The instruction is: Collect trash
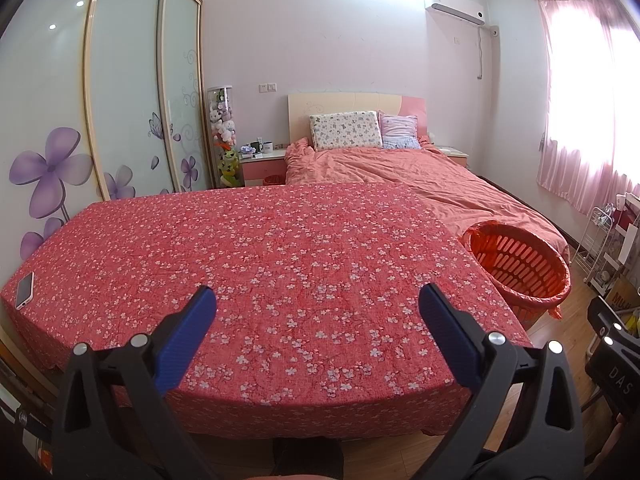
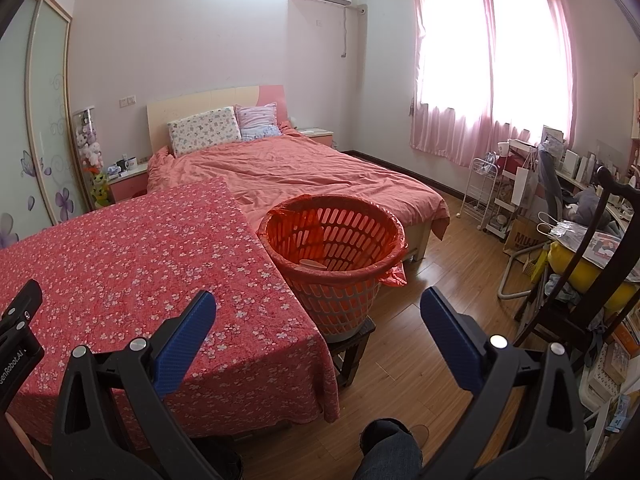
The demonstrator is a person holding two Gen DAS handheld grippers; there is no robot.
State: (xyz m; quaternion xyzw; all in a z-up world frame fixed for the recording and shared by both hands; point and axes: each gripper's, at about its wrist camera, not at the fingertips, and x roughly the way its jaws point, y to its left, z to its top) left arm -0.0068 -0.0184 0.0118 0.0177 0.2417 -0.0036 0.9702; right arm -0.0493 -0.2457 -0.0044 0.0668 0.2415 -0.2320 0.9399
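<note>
Risk notes. Left hand-held gripper (image 1: 318, 296) spread, empty, above worktop (image 1: 260, 264). Right hand-held gripper (image 2: 318, 300) spread, empty. Lined basket (image 2: 334, 240) at 12 o'clock of right gripper, perched on small stool (image 2: 354, 344); knock could tip it. Pale item inside, unclear. Phone (image 1: 25, 290) at 9 o'clock: mistakable for trash.

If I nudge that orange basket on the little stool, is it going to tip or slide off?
Probably easy to shift: the orange basket is slotted plastic and looks nearly empty, so likely light. It may tip, since it overhangs the small dark stool beneath it. Its loose red liner bag would likely crumple rather than resist a push.
</note>
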